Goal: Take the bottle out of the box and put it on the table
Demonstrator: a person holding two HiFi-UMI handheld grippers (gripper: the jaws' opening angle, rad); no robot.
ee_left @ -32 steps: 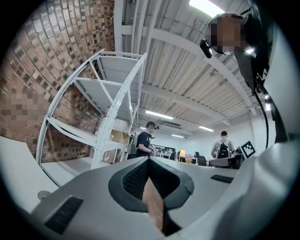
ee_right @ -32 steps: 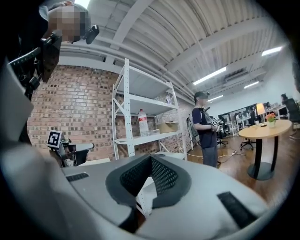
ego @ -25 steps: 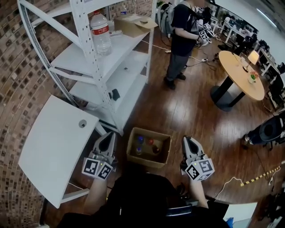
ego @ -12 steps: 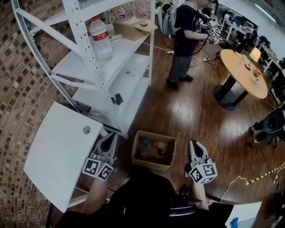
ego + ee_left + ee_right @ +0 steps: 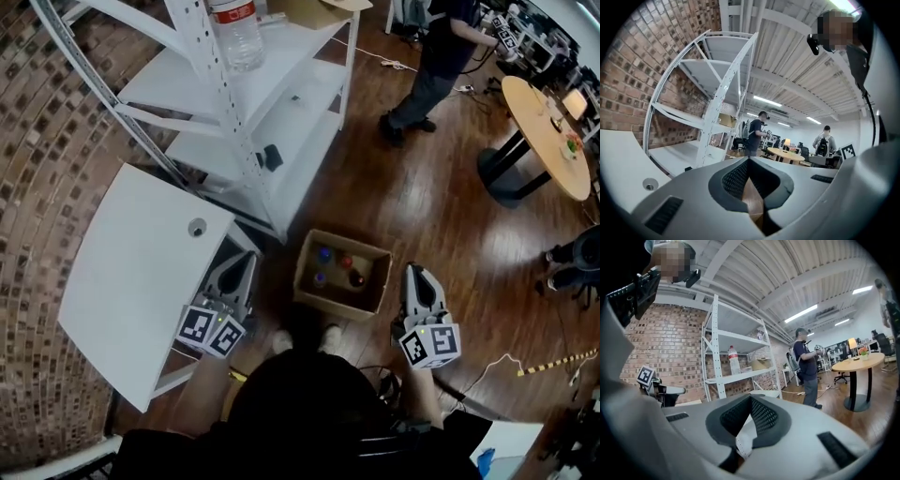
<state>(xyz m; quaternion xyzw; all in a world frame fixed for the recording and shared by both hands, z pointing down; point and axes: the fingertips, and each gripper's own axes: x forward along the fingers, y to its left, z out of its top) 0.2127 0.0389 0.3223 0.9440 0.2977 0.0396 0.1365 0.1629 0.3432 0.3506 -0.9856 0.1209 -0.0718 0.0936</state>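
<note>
The bottles [image 5: 346, 262] stand in the open cardboard box [image 5: 339, 306] on the wooden floor [image 5: 441, 206]; we make out several coloured caps. We hold the box between our two claws, neither touching it. The left claw [image 5: 246, 262] is clenched with nothing in it, just beside the edge of the white tabletop [image 5: 131, 281]. The right claw [image 5: 418, 271] is clenched and empty too, on the box's other side. Beyond the tabletop stands a white shelf rack [image 5: 281, 103] with a large water bottle [image 5: 236, 33] on it. A person [image 5: 441, 56] stands farther off near a round table [image 5: 553, 131].
</note>
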